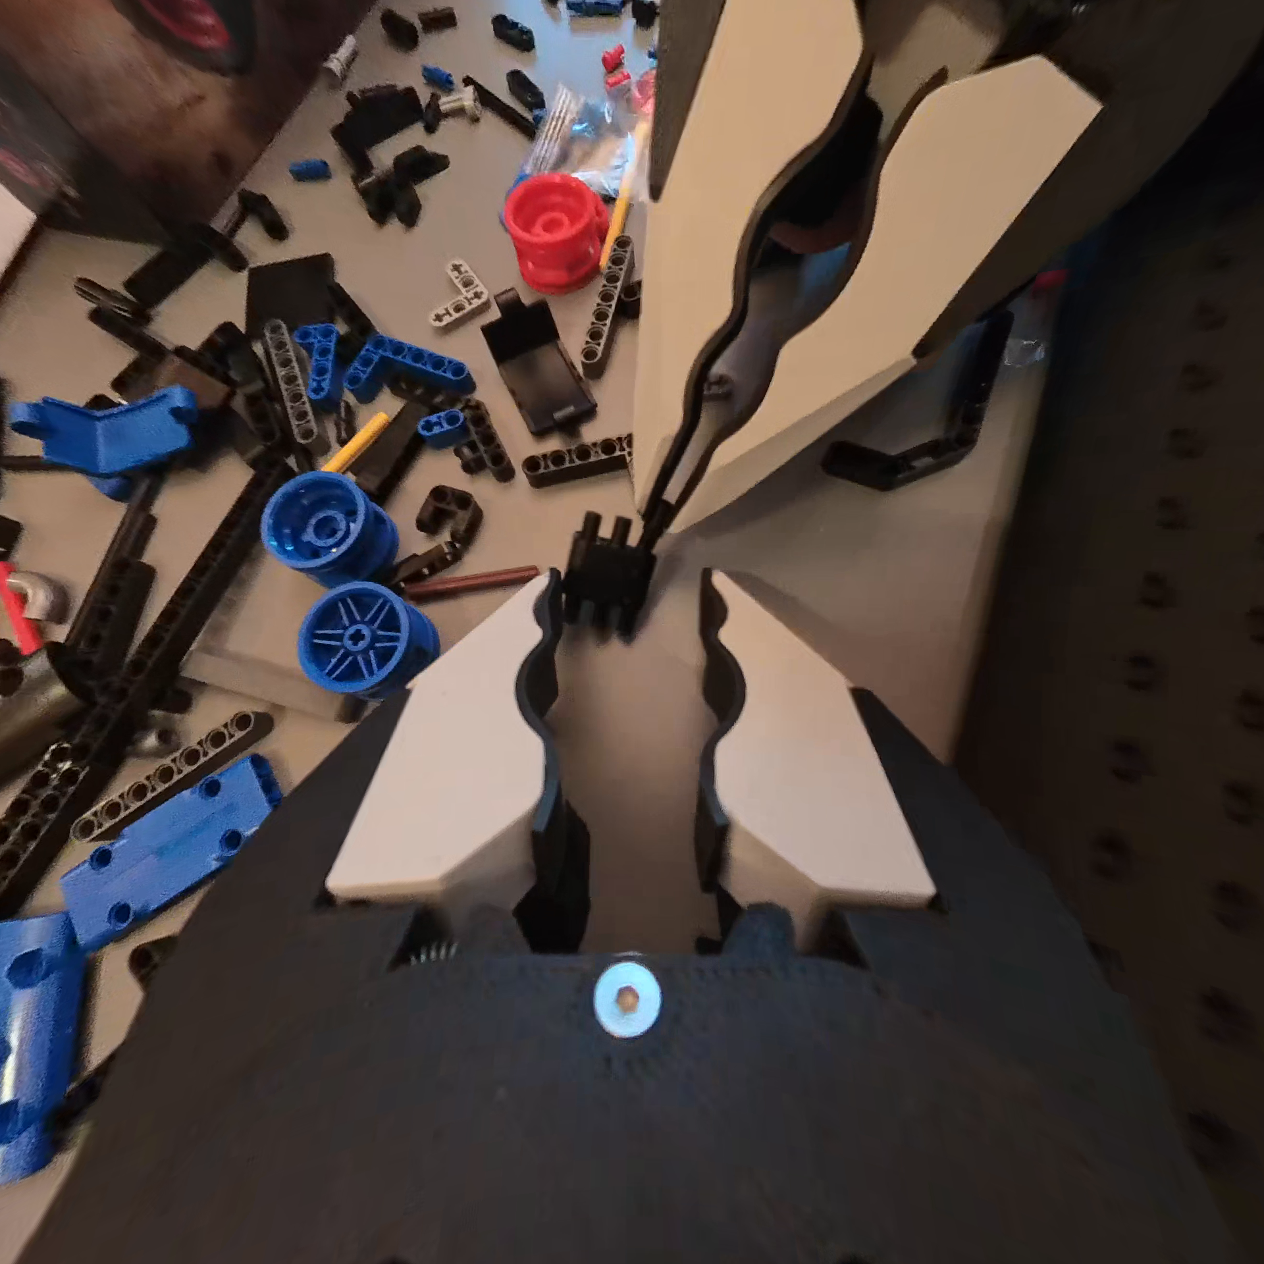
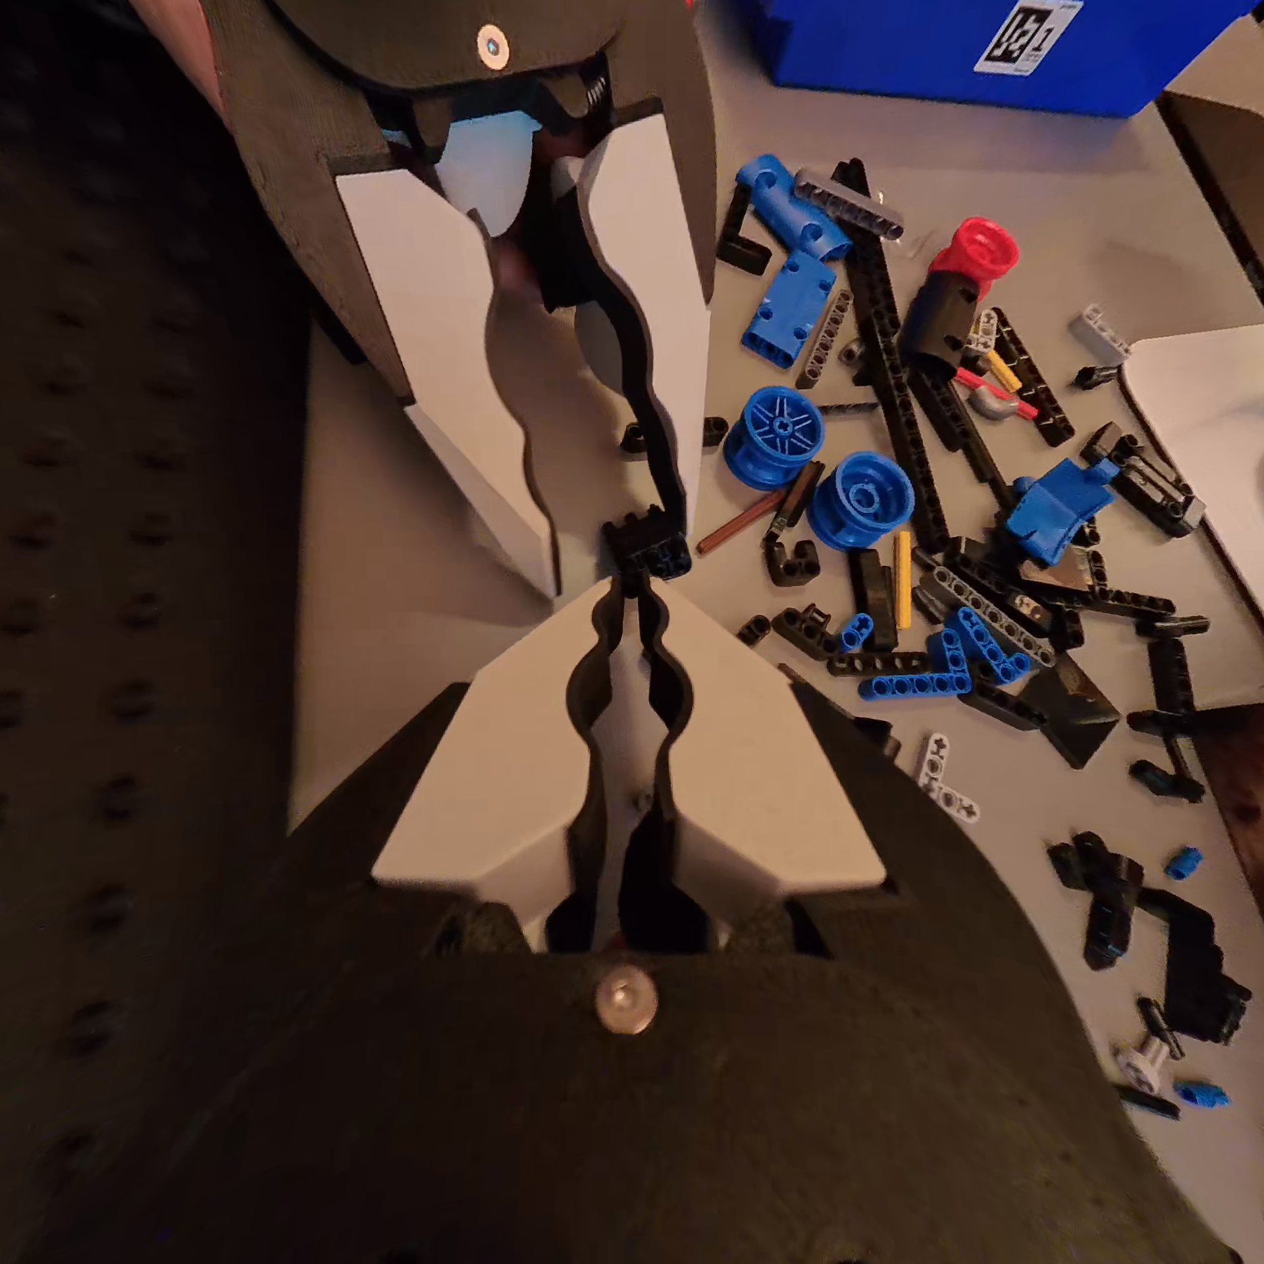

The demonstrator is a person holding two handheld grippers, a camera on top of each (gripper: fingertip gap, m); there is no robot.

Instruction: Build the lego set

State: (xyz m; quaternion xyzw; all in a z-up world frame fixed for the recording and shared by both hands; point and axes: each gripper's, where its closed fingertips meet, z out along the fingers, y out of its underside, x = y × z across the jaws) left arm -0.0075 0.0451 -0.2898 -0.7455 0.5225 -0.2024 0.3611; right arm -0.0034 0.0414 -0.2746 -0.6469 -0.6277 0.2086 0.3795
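A small black Lego connector block (image 1: 605, 578) with pins sticking out is held just above the grey table (image 1: 855, 615). My right gripper (image 2: 633, 591) is shut on one end of it (image 2: 650, 544); in the left wrist view it reaches in from the upper right (image 1: 650, 523). My left gripper (image 1: 629, 591) is open, and the block sits between its fingertips, against the left finger (image 1: 479, 718). In the right wrist view the left gripper (image 2: 619, 557) comes in from the top, with the block beside its dark-padded finger (image 2: 650, 424).
Loose parts cover the table: two blue wheels (image 1: 328, 527) (image 1: 366, 636), a red wheel (image 1: 554, 232), blue panels (image 1: 171, 848), black beams (image 1: 578, 458), a yellow axle (image 2: 903, 581). A blue box (image 2: 957, 48) stands at the back. Dark patterned carpet (image 1: 1128, 684) lies beyond the table edge. From the left gripper's tips to the yellow axle (image 2: 903, 581) is close to 9 cm. Seen from the left wrist view (image 1: 351, 449) as well.
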